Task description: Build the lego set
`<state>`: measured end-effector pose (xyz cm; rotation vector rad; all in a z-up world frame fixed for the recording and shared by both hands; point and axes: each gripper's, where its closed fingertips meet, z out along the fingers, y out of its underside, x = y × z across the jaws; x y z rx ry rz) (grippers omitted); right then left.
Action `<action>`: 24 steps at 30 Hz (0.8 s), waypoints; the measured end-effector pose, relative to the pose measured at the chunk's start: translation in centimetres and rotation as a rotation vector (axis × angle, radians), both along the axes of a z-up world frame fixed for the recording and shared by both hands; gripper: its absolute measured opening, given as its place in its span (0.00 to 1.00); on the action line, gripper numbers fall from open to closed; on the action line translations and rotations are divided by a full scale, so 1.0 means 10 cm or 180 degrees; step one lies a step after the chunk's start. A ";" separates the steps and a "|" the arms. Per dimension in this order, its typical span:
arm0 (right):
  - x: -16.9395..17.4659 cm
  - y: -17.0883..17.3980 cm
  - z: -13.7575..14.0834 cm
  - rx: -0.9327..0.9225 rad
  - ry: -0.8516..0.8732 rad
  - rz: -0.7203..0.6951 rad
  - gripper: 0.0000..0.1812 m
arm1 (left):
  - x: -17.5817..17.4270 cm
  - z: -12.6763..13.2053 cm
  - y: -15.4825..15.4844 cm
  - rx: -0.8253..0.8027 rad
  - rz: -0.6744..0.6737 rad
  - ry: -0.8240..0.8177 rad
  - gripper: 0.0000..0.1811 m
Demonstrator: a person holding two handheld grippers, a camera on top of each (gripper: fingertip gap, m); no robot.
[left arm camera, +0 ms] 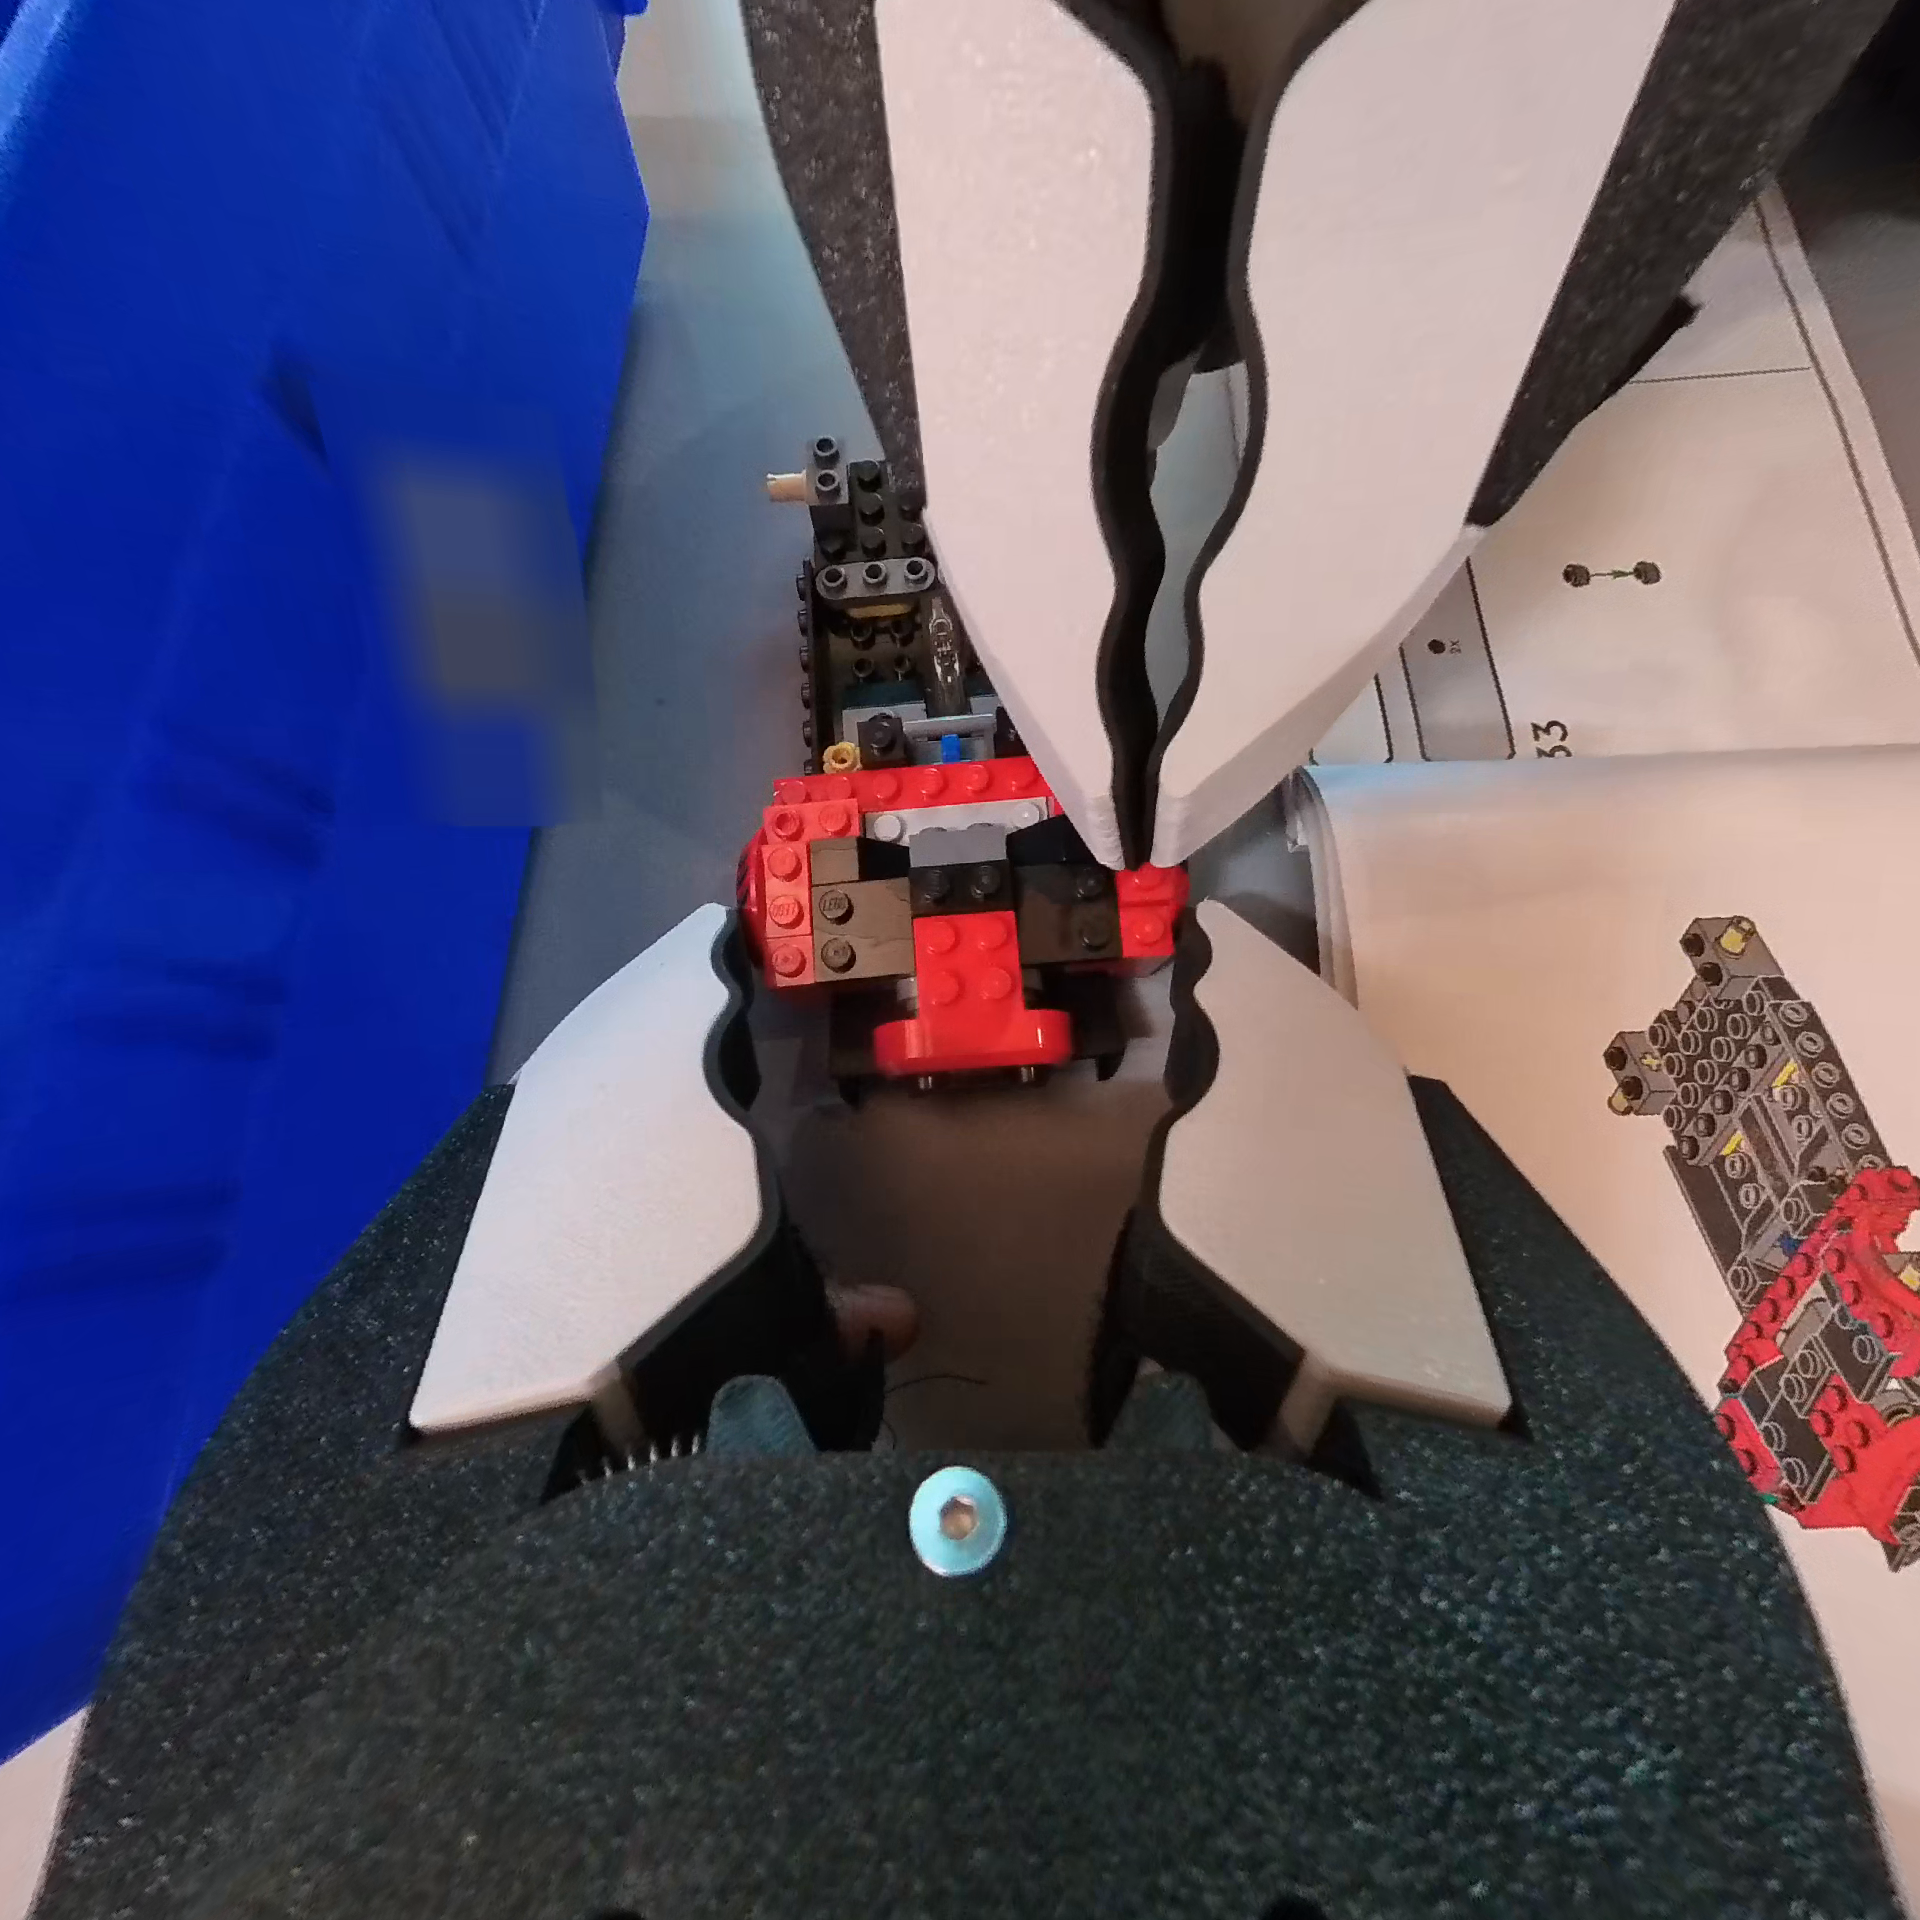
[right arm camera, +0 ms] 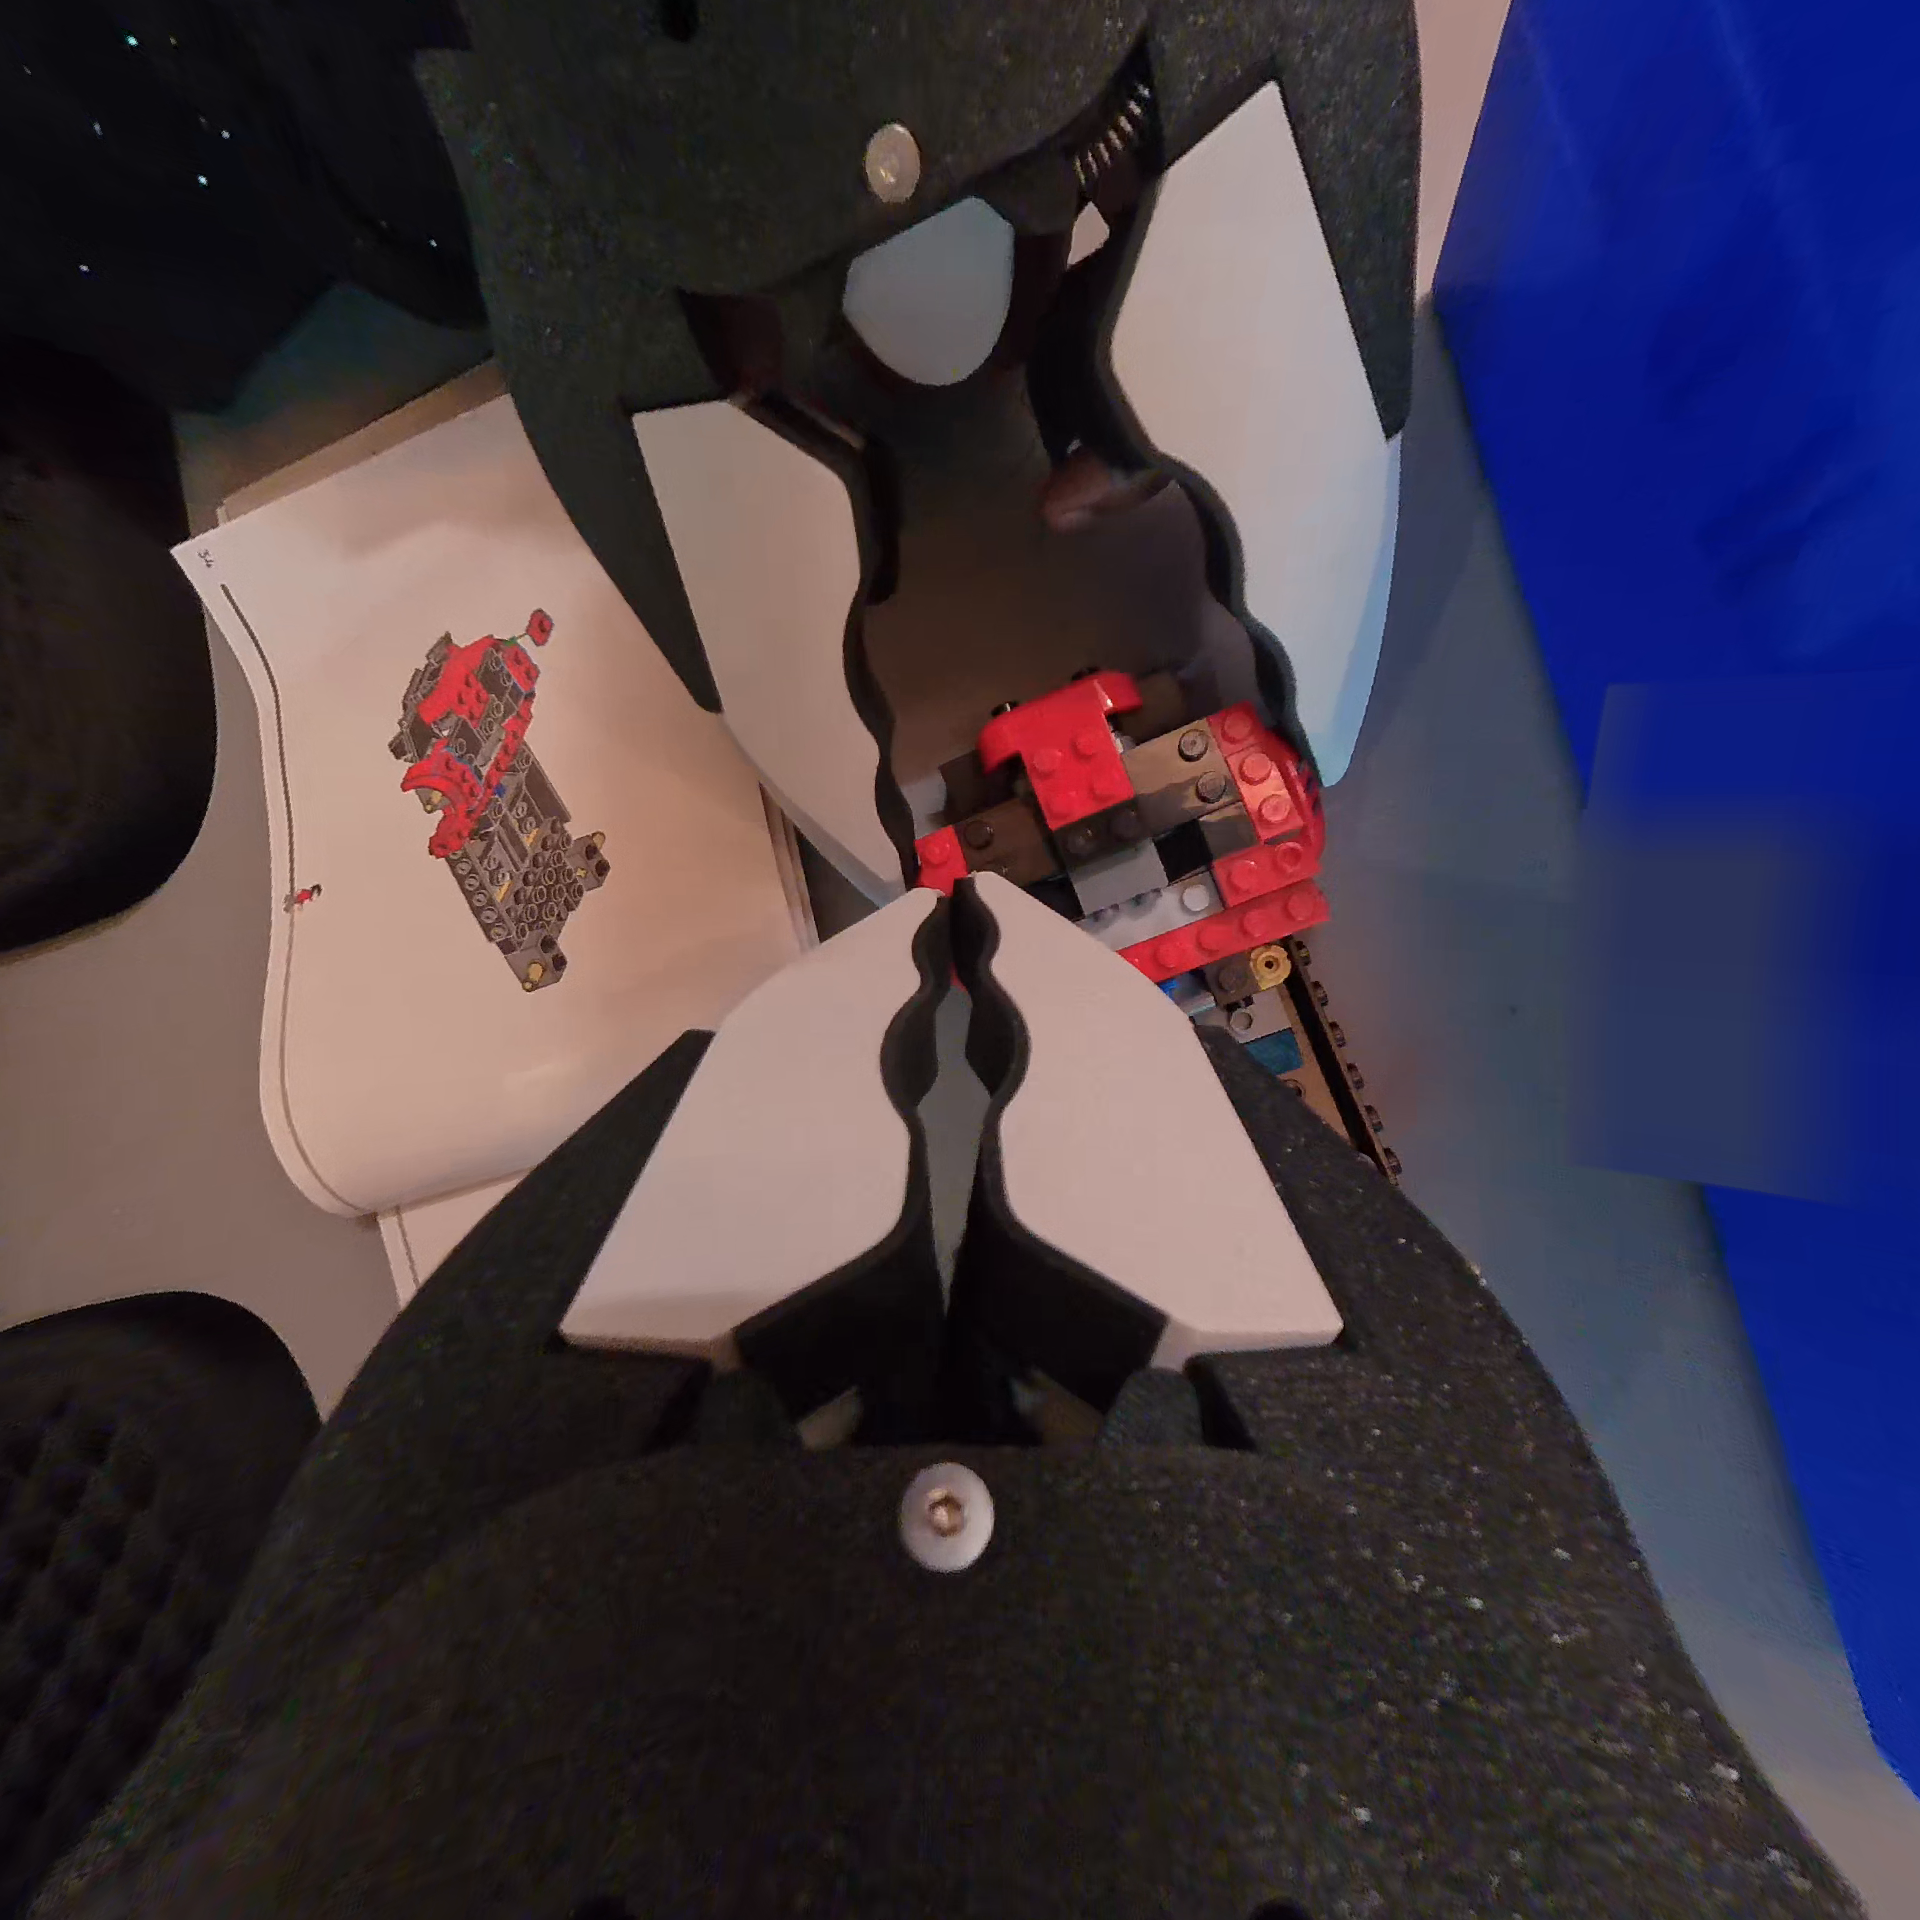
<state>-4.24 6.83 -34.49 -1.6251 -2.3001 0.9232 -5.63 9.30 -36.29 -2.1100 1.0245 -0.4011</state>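
Bracing the model [left arm camera: 935, 914] from both sides, the left gripper [left arm camera: 961, 935] sits spread around its red front end, fingers touching or just beside the flanks; cannot tell if it truly squeezes. The right gripper [right arm camera: 958, 888] comes in from opposite, tips pressed together at the model's red corner brick [left arm camera: 1153, 883], either pinching a small part or pushing it down; which one isn't clear.

Progress, as a judgement: roughly mid-build. Done: long dark chassis w/ studs, red front section w/ black & grey pieces, a red plate [right arm camera: 1070, 748] sticking out at the nose. Left: no wheels seen, rear of chassis bare, bodywork incomplete. The open booklet [right arm camera: 468, 831] shows a similar stage, so lots of steps likely remain.

Model rests on a pale grey worktop [left arm camera: 665, 665], booklet just beside it. Blue fabric [left arm camera: 291, 520], prob. a person's sleeve or clothing, fills one side. Dark textured items [right arm camera: 94, 644] lie at the worktop's edge beyond the booklet; can't ID them. Lighting dim, warm.
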 end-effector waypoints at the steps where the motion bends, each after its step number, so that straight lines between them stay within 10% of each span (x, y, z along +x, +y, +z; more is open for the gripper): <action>1: 0.00 0.00 0.00 0.0020 0.0001 0.0005 0.00 | 0.00 0.00 0.00 -0.0002 0.0001 0.0003 0.43; 24: 0.10 0.19 0.38 0.0449 0.0452 0.0227 0.10 | -0.12 0.13 -0.05 -0.0010 0.0171 0.0072 0.49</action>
